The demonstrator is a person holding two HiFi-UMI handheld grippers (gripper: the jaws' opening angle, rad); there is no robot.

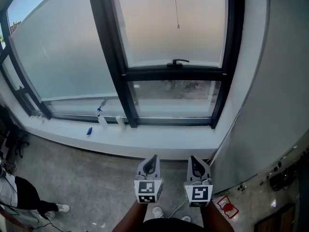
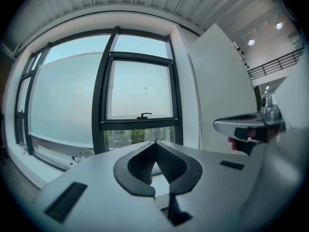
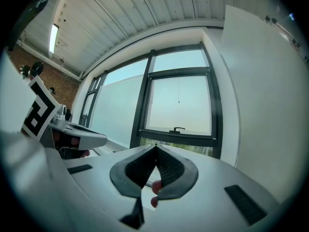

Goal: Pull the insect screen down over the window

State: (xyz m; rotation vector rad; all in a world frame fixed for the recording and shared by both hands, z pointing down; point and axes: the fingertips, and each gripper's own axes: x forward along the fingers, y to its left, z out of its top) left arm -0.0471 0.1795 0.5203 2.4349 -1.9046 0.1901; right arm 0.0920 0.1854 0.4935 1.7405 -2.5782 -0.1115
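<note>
Standing on the sill (image 1: 159,141), two small bottles (image 1: 103,122) sit beside the window frame (image 1: 115,64).

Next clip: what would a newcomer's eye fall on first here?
The dark-framed window fills the view, a thin pull cord hanging in its upper pane above a black handle. Low in the head view, the left hand-held gripper and right hand-held gripper sit side by side, both shut and empty.

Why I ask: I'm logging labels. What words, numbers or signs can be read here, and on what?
Nothing legible.
Left hand-held gripper: square black-and-white marker pattern on its cube, no letters.
Right hand-held gripper: likewise.
Red-and-white sign, low right in the head view: too small to read.
White bottles: any print too small.
</note>
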